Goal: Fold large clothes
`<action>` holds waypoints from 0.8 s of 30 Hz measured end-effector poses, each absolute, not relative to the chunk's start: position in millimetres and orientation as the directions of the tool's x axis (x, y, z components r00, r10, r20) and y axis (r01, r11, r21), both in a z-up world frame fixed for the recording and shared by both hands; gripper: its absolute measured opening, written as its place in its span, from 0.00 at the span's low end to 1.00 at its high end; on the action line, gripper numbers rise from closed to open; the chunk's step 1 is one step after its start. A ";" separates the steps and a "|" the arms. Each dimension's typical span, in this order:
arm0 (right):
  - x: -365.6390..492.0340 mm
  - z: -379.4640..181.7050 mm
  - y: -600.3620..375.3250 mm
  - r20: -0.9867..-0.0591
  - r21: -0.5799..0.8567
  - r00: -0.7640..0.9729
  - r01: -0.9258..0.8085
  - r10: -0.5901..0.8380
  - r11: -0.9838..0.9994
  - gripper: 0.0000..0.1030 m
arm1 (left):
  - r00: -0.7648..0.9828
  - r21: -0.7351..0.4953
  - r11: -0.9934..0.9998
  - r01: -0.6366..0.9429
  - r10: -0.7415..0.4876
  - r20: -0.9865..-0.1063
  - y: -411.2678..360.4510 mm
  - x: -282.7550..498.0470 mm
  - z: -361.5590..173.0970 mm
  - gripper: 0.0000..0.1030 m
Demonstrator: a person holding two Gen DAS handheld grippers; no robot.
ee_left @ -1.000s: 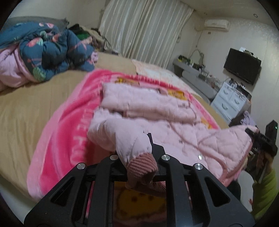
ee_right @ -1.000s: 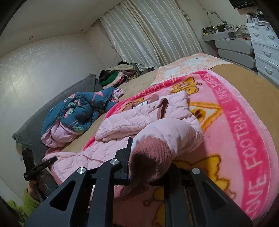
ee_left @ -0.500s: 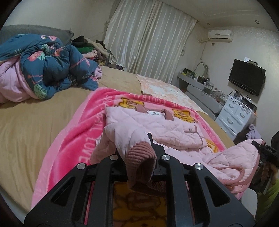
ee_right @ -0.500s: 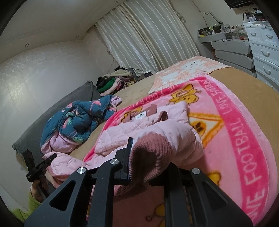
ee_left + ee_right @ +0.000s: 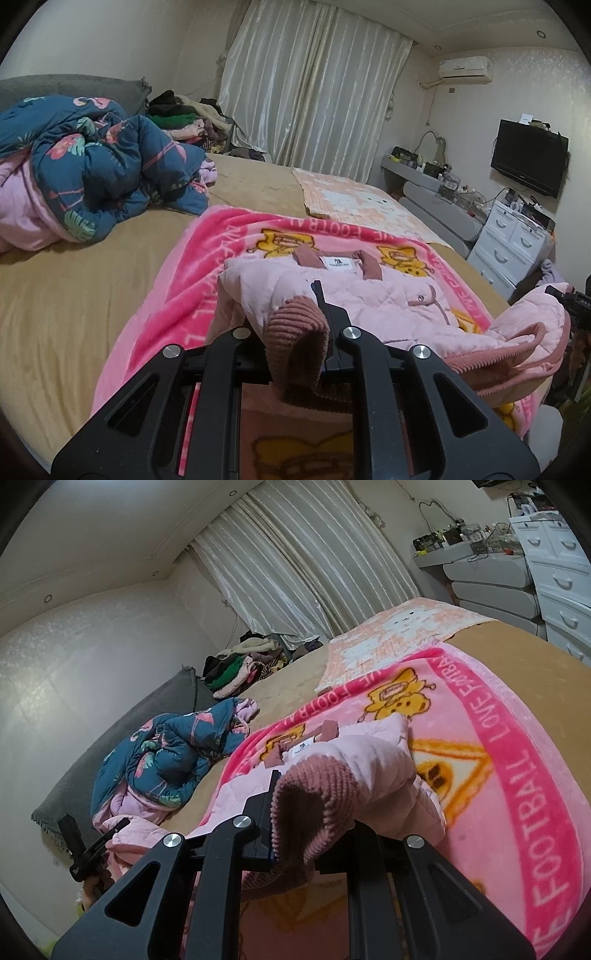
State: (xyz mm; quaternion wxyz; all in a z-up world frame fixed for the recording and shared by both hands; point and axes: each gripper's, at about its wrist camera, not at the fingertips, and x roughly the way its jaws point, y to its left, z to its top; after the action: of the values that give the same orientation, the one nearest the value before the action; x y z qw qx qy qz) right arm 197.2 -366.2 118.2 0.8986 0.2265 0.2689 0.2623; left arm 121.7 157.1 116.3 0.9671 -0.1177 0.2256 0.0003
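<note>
Pink quilted jacket [image 5: 373,299] lies on the pink cartoon blanket [image 5: 207,266] across the tan bed [image 5: 74,295], collar at the far end. My left gripper [image 5: 295,325] is clamped tight on one ribbed cuff [image 5: 299,332], sleeve lifted off the blanket. My right gripper [image 5: 310,812] is clamped on the other cuff [image 5: 314,805], likewise raised. Blue floral quilt [image 5: 96,166] heaped by the grey headboard [image 5: 110,753].

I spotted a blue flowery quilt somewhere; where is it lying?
The blue flowery quilt lies bunched at the left in both views, on the tan bed sheet beside the pink blanket, before the grey headboard.
</note>
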 end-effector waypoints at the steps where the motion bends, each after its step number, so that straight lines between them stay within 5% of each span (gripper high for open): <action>1: 202.3 120.4 -364.2 -0.366 0.546 0.719 -0.348 0.591 0.762 0.12 | 0.899 -0.227 0.972 -0.054 -0.051 -0.435 157.7 124.8 117.1 0.08; 24: 282.9 121.3 -337.8 -0.411 0.514 0.738 -0.297 0.535 0.805 0.12 | 0.904 -0.177 0.980 -0.093 0.008 -0.426 168.9 190.4 106.2 0.08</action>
State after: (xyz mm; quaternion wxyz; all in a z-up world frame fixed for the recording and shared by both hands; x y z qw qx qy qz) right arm 282.9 -337.8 121.3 0.9076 0.2127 0.2803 0.2290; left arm 190.4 168.9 106.2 0.9710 -0.0972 0.2170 0.0261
